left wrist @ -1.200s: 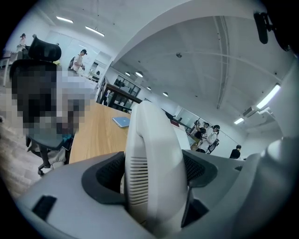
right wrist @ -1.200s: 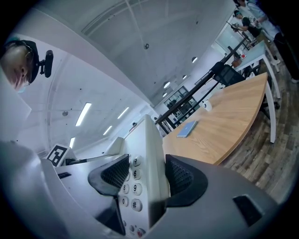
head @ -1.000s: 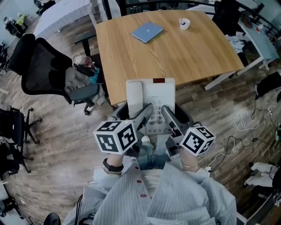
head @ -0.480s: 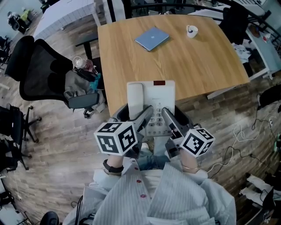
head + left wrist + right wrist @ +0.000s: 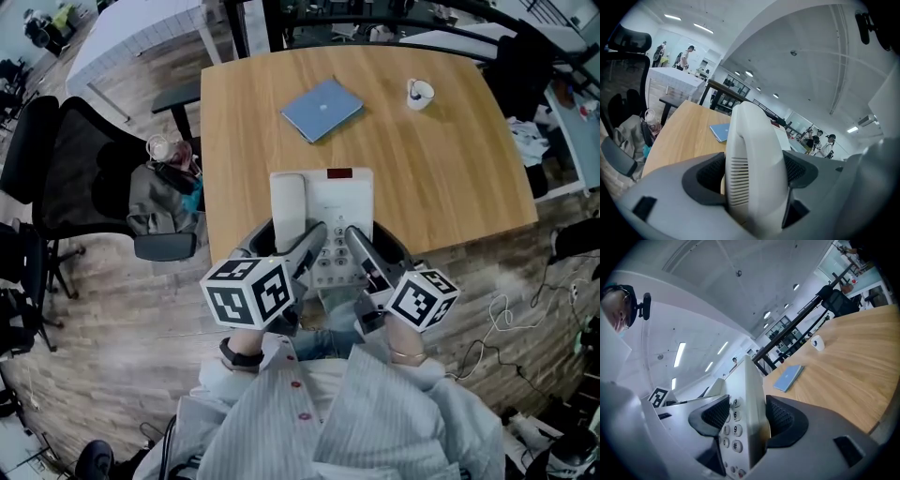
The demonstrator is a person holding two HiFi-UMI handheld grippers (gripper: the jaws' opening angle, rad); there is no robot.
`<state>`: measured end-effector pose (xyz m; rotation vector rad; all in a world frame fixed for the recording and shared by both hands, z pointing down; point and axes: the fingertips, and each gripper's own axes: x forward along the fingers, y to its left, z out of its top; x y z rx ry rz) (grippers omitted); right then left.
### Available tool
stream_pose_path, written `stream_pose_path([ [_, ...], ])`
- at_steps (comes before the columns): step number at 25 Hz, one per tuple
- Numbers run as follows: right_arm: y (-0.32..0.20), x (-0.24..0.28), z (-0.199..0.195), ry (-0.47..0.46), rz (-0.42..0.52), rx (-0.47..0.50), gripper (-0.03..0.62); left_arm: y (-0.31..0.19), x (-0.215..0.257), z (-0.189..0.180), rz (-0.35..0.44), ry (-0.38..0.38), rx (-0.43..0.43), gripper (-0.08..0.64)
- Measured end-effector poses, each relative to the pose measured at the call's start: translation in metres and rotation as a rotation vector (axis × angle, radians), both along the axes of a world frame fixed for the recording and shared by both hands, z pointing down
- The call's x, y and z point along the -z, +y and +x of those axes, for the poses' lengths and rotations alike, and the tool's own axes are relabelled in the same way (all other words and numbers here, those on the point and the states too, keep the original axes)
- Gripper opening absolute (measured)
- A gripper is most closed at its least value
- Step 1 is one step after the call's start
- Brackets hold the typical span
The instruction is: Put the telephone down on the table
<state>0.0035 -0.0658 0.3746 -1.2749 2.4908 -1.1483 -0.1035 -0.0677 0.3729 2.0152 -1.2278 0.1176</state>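
Note:
A white desk telephone (image 5: pixel 323 211) with handset and keypad is held in the air over the near edge of the wooden table (image 5: pixel 441 178). My left gripper (image 5: pixel 298 246) is shut on the handset side of the telephone (image 5: pixel 752 164). My right gripper (image 5: pixel 361 248) is shut on the keypad side of the telephone (image 5: pixel 743 418), its number keys showing between the pads. In the head view the phone's far half overlaps the tabletop and its near half hangs past the edge, above the floor.
A blue notebook (image 5: pixel 322 108) lies at the table's far middle and a white cup (image 5: pixel 419 93) at the far right. A black office chair (image 5: pixel 84 164) with a bag stands left of the table. Cables (image 5: pixel 502 314) lie on the wooden floor at right.
The view has advanced toward the table: the tabletop now reaches further under the telephone. Both grippers keep the same hold on the phone.

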Motion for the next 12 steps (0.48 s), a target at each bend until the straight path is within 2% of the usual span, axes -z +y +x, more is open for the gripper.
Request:
stream_pose_path([
  [6,-0.075,0.006,0.034,-0.003,0.001,0.027,0.258,-0.072,0.006,0.033,0.002,0.003,0.031,0.377],
  [12,-0.094,0.003,0.055,0.003,0.013,0.041,0.258,-0.090,0.002,0.054,0.013,0.005,0.041,0.377],
])
